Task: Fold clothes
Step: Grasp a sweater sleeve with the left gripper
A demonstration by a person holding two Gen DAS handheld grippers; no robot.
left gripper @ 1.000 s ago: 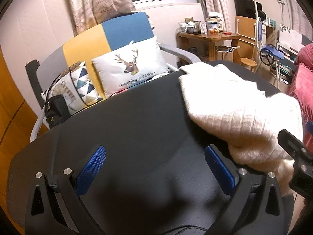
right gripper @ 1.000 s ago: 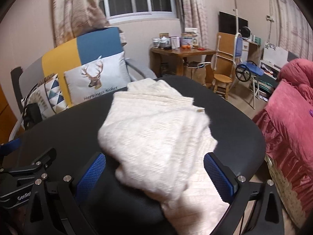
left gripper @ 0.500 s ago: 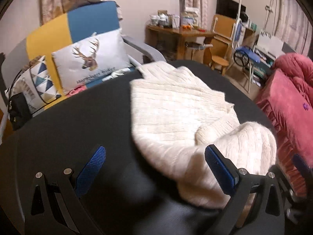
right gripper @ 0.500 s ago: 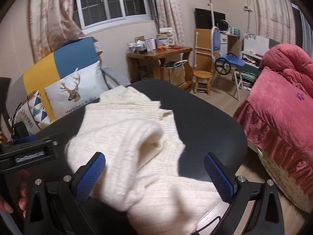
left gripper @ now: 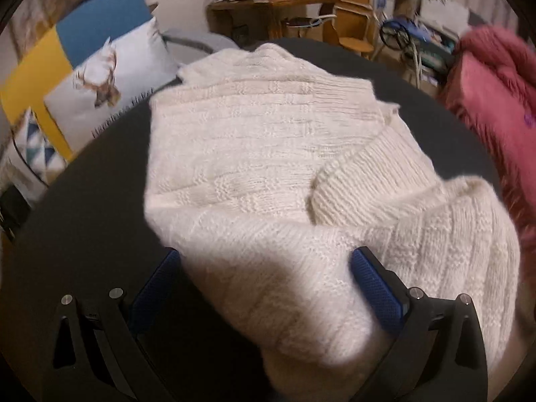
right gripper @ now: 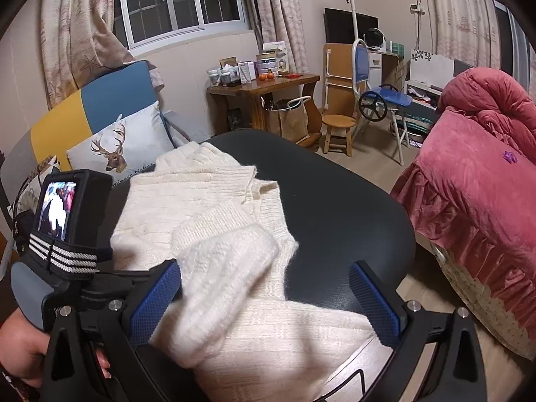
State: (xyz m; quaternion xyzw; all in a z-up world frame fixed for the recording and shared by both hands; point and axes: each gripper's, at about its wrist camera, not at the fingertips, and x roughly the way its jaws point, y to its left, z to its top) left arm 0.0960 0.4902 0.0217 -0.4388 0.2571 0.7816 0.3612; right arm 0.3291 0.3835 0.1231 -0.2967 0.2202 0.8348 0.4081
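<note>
A cream knitted sweater (left gripper: 268,154) lies partly folded on a round black table (left gripper: 83,221), with a sleeve laid across its body. My left gripper (left gripper: 264,288) is open, its blue pads either side of the sweater's near folded edge. In the right wrist view the sweater (right gripper: 207,234) lies left of centre on the table (right gripper: 335,207), its near part hanging over the front edge. My right gripper (right gripper: 264,301) is open above that near part. The left gripper body with its screen (right gripper: 67,221) shows at the left, held by a hand.
A couch with a deer cushion (right gripper: 124,147) stands behind the table. A wooden side table (right gripper: 264,83) with bottles, a stool (right gripper: 338,124) and a folding chair are at the back. A pink bed (right gripper: 469,201) is close on the right.
The left gripper has swung right and forward over the sweater, so the fold now lies between its pads. The right gripper has pulled back and lifted, both staying open.
</note>
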